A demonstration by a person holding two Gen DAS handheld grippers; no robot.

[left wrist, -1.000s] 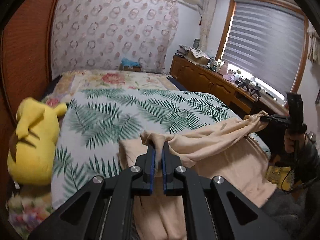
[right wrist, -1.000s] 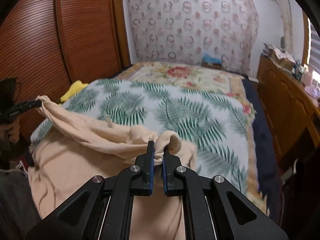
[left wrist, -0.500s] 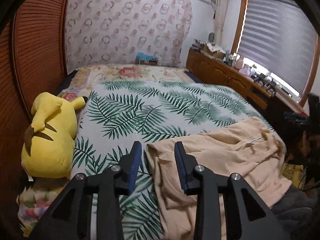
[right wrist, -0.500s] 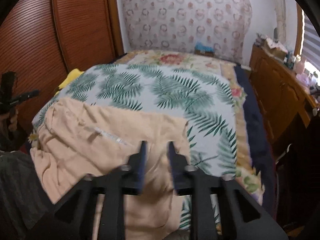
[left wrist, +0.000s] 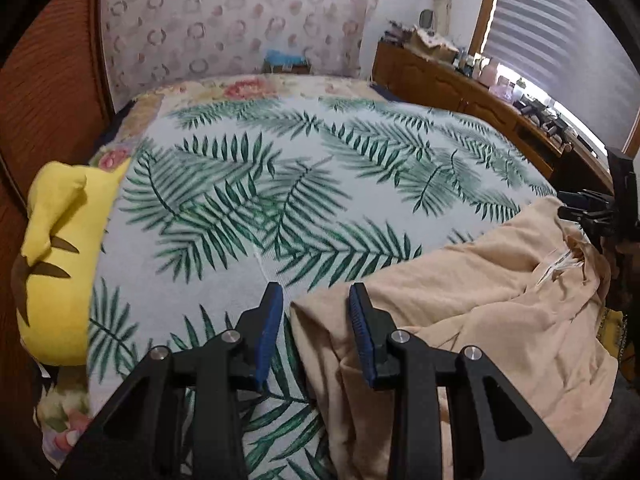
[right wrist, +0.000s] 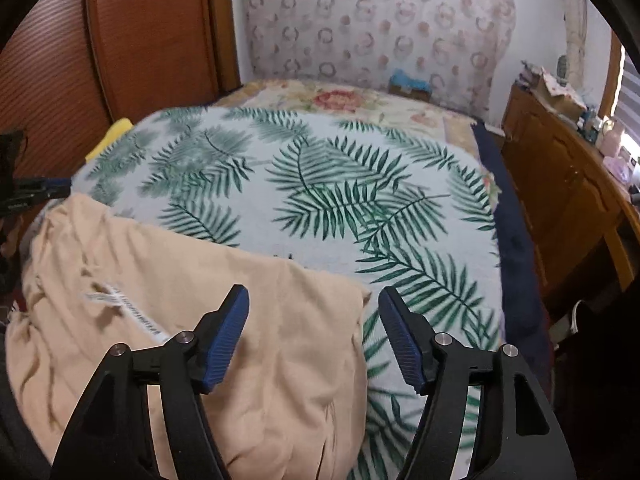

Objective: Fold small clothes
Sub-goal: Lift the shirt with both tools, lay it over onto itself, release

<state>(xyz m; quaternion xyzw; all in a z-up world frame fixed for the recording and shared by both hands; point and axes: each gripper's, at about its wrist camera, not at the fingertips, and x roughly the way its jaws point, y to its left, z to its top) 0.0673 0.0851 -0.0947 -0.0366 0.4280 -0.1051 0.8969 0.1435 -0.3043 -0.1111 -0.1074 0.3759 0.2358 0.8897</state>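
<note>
Peach garment [left wrist: 460,312] had just been released and laid flat beneath the opened left gripper [left wrist: 316,322] and wider, still-opening right gripper [right wrist: 314,336], nothing held, fold apparently placed.

bed [left wrist: 280,152]: leaf-print cover | on it: peach garment [right wrist: 200,300], yellow plush [left wrist: 60,248]

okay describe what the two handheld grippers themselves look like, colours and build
Both match. The left gripper and right gripper each have a matte black frame of angular linkage arms with triangular cut-outs, joined by round silver pivot pins. Each finger ends in a blue ribbed pad. No cables or printed markings show on them in either wrist view.
</note>
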